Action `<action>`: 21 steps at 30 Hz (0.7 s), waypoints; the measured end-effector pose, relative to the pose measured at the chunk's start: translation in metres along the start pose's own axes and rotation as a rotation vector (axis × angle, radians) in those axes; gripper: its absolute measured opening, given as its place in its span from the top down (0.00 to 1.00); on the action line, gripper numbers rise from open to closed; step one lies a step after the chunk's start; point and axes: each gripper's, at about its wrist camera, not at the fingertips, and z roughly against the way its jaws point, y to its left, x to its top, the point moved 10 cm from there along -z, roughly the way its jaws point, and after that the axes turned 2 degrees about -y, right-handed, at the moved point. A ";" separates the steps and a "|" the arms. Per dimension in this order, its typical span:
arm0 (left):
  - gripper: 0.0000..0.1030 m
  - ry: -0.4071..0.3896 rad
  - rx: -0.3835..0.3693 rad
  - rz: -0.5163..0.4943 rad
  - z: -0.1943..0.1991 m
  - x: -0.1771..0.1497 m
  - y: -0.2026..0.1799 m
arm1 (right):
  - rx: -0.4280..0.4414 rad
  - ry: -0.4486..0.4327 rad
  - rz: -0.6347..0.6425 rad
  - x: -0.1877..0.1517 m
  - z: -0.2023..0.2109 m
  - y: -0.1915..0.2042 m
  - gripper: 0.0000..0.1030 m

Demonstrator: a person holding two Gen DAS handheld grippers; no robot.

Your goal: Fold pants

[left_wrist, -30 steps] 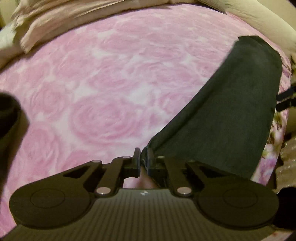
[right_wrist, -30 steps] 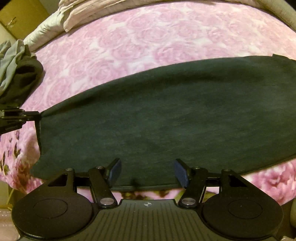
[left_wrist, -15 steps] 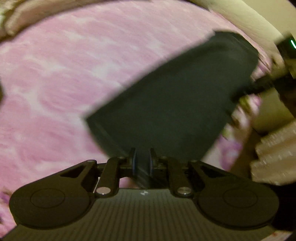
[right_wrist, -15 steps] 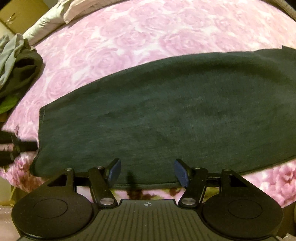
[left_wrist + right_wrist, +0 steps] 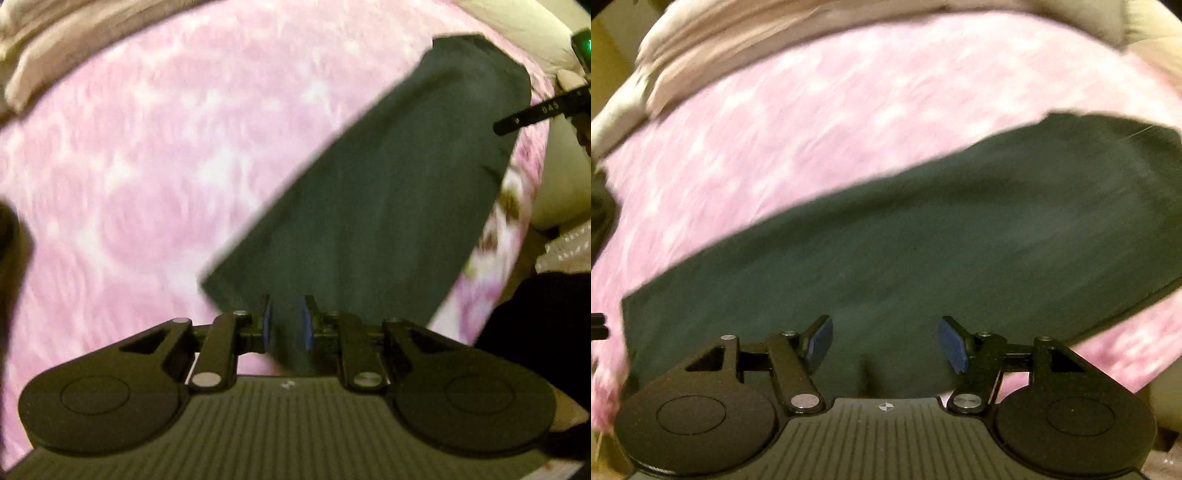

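Dark grey pants (image 5: 388,206) lie flat and stretched out on a pink rose-patterned blanket (image 5: 147,166). My left gripper (image 5: 286,328) is over the narrow leg end, its blue pads a small gap apart with dark cloth showing between them. In the right wrist view the pants (image 5: 923,240) run across the frame. My right gripper (image 5: 884,345) hangs wide open over their near long edge, gripping nothing. It also shows at the far end of the pants as a black finger (image 5: 532,112). Both views are motion-blurred.
Beige bedding (image 5: 775,48) is bunched along the far side of the bed. A dark heap of clothes (image 5: 7,236) sits at the left edge. A person's dark sleeve (image 5: 535,317) is at the right. The bed edge drops off near the pants' long side.
My left gripper's pads, pinched on the leg-end corner a second ago, have parted a little and it now sits over the hem. The right gripper stayed open and shifted along the pants.
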 end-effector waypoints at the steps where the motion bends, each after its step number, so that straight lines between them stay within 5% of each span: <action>1: 0.86 -0.015 0.001 -0.002 -0.001 0.019 -0.002 | -0.022 -0.023 -0.007 0.012 0.004 -0.016 0.41; 6: 0.84 -0.108 -0.041 0.008 -0.024 0.138 -0.035 | -0.127 -0.110 -0.026 0.070 0.012 -0.114 0.41; 13: 0.73 -0.184 -0.178 0.046 -0.114 0.309 -0.133 | -0.245 -0.131 -0.121 0.122 0.003 -0.290 0.41; 21: 0.68 -0.120 -0.298 -0.073 -0.224 0.430 -0.238 | -0.292 -0.195 -0.523 0.102 0.029 -0.458 0.41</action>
